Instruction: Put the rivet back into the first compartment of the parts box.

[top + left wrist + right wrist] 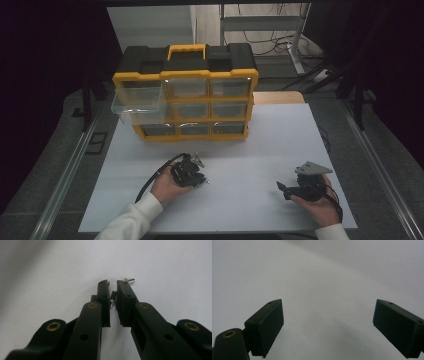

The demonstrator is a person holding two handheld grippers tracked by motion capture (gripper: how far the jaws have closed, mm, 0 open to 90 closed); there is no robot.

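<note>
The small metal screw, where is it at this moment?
In the left gripper view the small metal screw sits pinched between the left gripper jaws, just above the white table.

The far side of the table [280,130] is blocked by a yellow organizer [186,97] with one clear drawer [137,104] pulled out leftward, while the near white surface lies open between both claws.

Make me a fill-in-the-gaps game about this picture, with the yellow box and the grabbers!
1. The left gripper is shut on a small metal ____.
2. The right gripper has its jaws ____.
3. One clear drawer of the organizer is pulled ____.
4. The handle on top of the organizer is coloured ____.

Missing words: screw; open; out; yellow
</note>
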